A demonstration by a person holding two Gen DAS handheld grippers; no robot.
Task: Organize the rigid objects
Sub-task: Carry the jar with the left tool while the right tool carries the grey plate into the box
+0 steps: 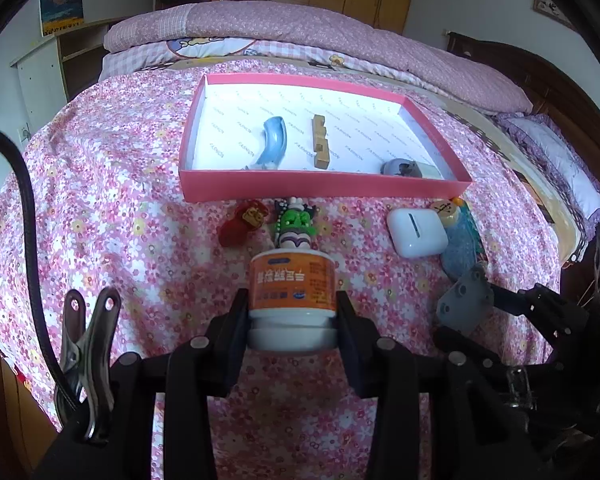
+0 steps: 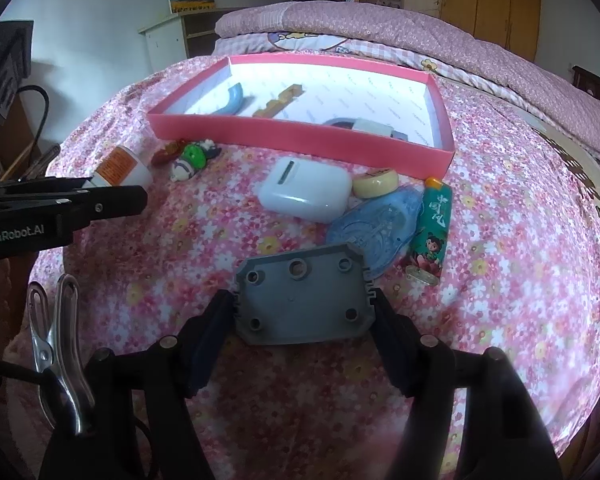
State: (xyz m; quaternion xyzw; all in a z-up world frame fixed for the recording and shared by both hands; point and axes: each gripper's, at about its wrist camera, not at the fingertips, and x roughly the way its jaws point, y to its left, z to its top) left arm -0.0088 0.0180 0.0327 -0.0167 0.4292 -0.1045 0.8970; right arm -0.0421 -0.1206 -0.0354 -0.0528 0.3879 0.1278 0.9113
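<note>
My left gripper (image 1: 292,300) is shut on a white bottle with an orange label (image 1: 292,280), gripped near its cap and held over the flowered bedspread. From the right wrist view that bottle (image 2: 120,168) sticks out past the left gripper's fingers (image 2: 112,200). My right gripper (image 2: 304,308) is shut on a flat grey plate with round holes (image 2: 300,288), both pads against its side edges. The plate (image 1: 465,300) looks tilted and raised off the bed. Beyond lies a shallow pink tray (image 1: 324,190) holding a blue curved piece (image 1: 274,140), a wooden piece (image 1: 321,142) and a grey-and-white item (image 1: 404,168).
In front of the tray lie a red toy (image 1: 242,222), a green figurine (image 2: 192,160), a white earbud case (image 2: 304,192), a cream round piece (image 2: 376,184), a blue transparent item (image 2: 372,232) and a green lighter (image 2: 432,228). Folded quilts lie behind the tray.
</note>
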